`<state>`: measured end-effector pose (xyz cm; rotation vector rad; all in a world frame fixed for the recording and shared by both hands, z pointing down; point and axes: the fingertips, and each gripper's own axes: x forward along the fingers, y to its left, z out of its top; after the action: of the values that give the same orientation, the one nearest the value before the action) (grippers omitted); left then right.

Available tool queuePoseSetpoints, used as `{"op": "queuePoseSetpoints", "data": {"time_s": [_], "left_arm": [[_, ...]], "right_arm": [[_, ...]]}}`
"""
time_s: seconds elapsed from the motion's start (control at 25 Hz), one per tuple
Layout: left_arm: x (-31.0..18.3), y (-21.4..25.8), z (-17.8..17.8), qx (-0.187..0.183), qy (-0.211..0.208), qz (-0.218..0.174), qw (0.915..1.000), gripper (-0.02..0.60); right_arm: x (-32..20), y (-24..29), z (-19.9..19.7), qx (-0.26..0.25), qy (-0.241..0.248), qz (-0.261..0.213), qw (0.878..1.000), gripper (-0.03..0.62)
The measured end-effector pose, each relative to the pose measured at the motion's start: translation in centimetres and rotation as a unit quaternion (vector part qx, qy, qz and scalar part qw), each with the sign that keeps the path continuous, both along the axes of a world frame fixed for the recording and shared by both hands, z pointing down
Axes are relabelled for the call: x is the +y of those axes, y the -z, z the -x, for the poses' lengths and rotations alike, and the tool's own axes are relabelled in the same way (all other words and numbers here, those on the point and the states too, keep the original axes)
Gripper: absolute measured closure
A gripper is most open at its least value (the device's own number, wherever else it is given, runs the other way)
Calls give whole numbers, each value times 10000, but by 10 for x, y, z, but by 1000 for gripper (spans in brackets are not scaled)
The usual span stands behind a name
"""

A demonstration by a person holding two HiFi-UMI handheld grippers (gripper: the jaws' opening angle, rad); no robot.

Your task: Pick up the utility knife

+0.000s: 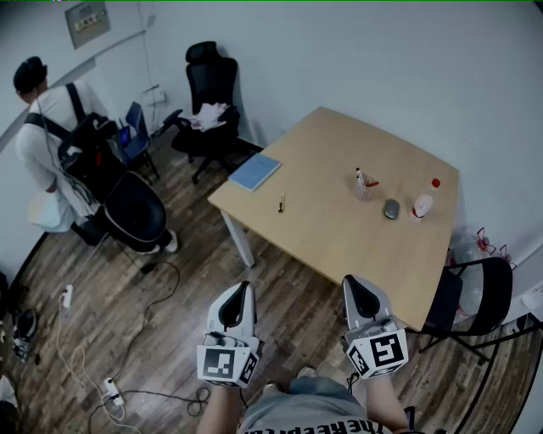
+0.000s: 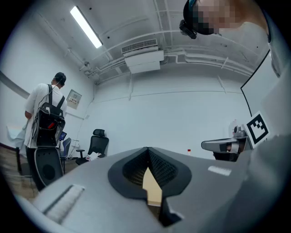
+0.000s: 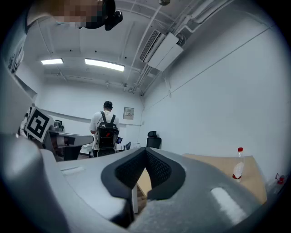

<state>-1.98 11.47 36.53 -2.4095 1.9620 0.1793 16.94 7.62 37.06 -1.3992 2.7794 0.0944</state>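
Right at your waist, the print on your shirt is cut off by the frame edge, so no reading it. Your left gripper (image 1: 240,292) is pinched shut, pad tips meeting with nothing caught between them. Your right gripper (image 1: 354,286) is the same, closed tight and empty. Both are held about level over the wooden floor (image 1: 288,322), short of the table, each with its black-and-white marker cube facing the head camera.

Cables (image 1: 127,339) trail across the floor on your left, with a white power strip (image 1: 111,390) down among them.

Ahead is the light wooden table (image 1: 339,242). The utility knife (image 1: 281,203) lies flat on it towards its left end, a slim dark thing with a yellow touch, well apart from both grippers. Just beyond it to the left is a blue notebook (image 1: 254,171), near the knife but not touching. Further right sit a cup of pens (image 1: 363,185), a grey mouse (image 1: 391,208) and an upright bottle with a red cap (image 1: 422,203); its label is too small to read.

A folding chair (image 1: 475,297) stands by the table's right end. A black office chair (image 1: 208,93) with white cloth on its seat stands by the far wall. At far left a person wearing a backpack (image 1: 51,127) stands turned away. The wall plaque (image 1: 87,22) above carries print I can't make out.
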Motion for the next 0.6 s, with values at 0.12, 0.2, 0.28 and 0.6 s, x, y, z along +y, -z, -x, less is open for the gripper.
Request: {"op": "queuePoseSetpoints", "data": {"time_s": [0.12,0.2,0.28,0.6], "left_arm": [[1,1,-3,8,4,-43,10000,561],[0,0,-6,8,4,-76,10000,561],[-3,0,-10,-29,15,-91,10000,561],[-9,0,-17,-1,175,-24,9998,561]], "right_arm": [[0,1,-1,9,20,-21,10000,592],[-2,1,-3,5,46,-28,10000,592],[-6,1,-5,-16,85,-46,10000,592],[-15,-3,-12,-3,195,6,9998,592]]}}
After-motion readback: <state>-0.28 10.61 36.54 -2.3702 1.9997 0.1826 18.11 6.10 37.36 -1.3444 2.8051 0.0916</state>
